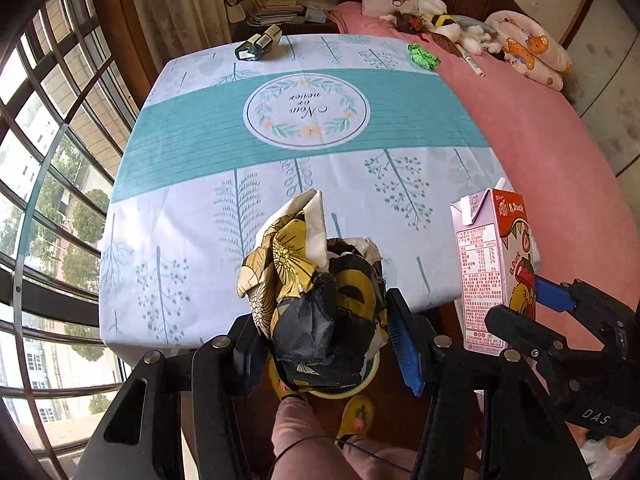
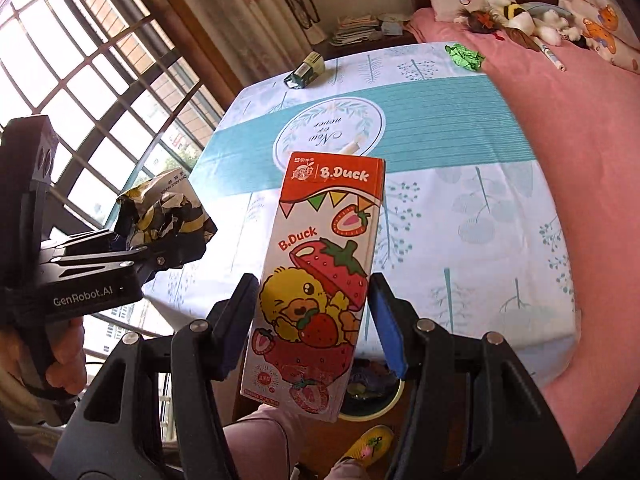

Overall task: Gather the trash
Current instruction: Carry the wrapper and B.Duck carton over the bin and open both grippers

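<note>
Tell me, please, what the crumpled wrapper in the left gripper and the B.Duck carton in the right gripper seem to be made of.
Crumpled wrapper: apparently thin paper with a matte printed yellow and black floral pattern; it holds sharp creases and torn-looking edges. A coating cannot be ruled out.

B.Duck carton: seemingly coated paperboard, smooth and slightly glossy; it has flat rigid faces, crisp folded edges and a sealed top flap.

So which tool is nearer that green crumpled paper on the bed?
Right, only slightly. The green crumpled paper lies far across the cloth from both: the right tool grips a carton, the left tool a wrapper.
</note>
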A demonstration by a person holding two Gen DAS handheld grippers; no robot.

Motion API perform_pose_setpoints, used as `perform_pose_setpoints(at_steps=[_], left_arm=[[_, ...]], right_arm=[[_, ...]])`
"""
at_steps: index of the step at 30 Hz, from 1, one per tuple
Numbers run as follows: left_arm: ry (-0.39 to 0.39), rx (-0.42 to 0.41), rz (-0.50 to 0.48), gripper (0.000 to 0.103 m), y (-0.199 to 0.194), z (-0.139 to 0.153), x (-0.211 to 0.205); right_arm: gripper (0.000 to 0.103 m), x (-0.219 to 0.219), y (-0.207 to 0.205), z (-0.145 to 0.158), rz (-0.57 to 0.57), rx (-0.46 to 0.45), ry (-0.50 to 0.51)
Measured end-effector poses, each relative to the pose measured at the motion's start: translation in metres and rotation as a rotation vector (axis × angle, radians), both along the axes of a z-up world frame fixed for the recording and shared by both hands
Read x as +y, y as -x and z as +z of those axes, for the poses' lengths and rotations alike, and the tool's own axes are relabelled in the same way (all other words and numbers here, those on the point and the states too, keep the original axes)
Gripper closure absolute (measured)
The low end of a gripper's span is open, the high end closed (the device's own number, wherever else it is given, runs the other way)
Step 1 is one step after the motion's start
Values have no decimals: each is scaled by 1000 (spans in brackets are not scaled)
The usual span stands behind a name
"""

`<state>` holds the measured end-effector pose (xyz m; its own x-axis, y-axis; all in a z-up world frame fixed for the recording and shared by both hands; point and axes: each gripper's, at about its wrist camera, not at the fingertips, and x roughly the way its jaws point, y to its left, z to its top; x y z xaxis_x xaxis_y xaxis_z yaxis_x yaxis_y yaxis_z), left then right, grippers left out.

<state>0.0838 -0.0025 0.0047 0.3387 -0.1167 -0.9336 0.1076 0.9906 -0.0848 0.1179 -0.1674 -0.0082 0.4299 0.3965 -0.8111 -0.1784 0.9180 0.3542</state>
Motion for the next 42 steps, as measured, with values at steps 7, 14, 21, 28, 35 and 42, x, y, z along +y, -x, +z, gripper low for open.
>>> perform_pose_setpoints(at_steps=[7, 14, 21, 28, 35, 42], left_arm=[[-2, 107, -46, 49, 55, -37, -4], [20, 189, -117, 49, 81, -98, -8], [42, 279, -109, 49, 89, -198, -6], [43, 318, -94, 49, 81, -294, -13], [131, 317, -67, 29, 65, -351, -2], [128, 337, -67, 12, 47, -383, 10]], right_arm=[[50, 5, 70, -17, 90, 35, -48], [50, 20, 109, -72, 104, 175, -64], [50, 29, 133, -167, 61, 341, -47], [49, 18, 142, -269, -35, 415, 7], [49, -2, 130, -363, -122, 482, -36], [30, -8, 112, -411, -104, 473, -64]])
